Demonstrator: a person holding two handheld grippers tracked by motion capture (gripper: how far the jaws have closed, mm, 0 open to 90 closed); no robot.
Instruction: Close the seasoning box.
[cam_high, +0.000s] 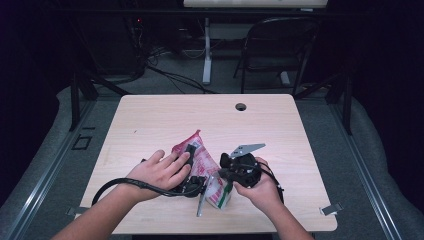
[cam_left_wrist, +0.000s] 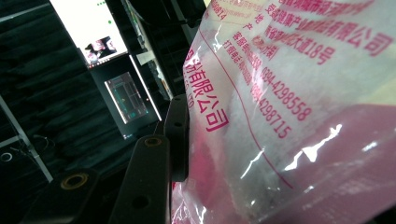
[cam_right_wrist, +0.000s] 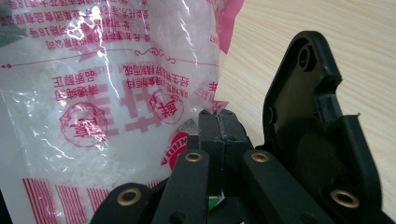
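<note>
Holding the bag with both grippers, I think I am about to pull it open, though nobody told me the job, so that is my guess. The bag is clear plastic with pink writing and white stuff inside. It lies on the table, near my edge, between my two hands.

My right gripper is pinched tight on a thin corner of the bag. I can see the two black jaws pressed together with a bit of plastic poking out on top. My right hand holds that gripper low over the bag's near end.

My left gripper is right up against the bag. In the left gripper view one black jaw sits beside the plastic, but the bag hides the other one, so I cannot tell if it is squeezing or loose. My left hand rests on top of it.

To do this well, I would pull slowly and keep both grips firm. The plastic is thin and slippery. A fast tug could rip it wide and spill the white stuff over the table.
</note>
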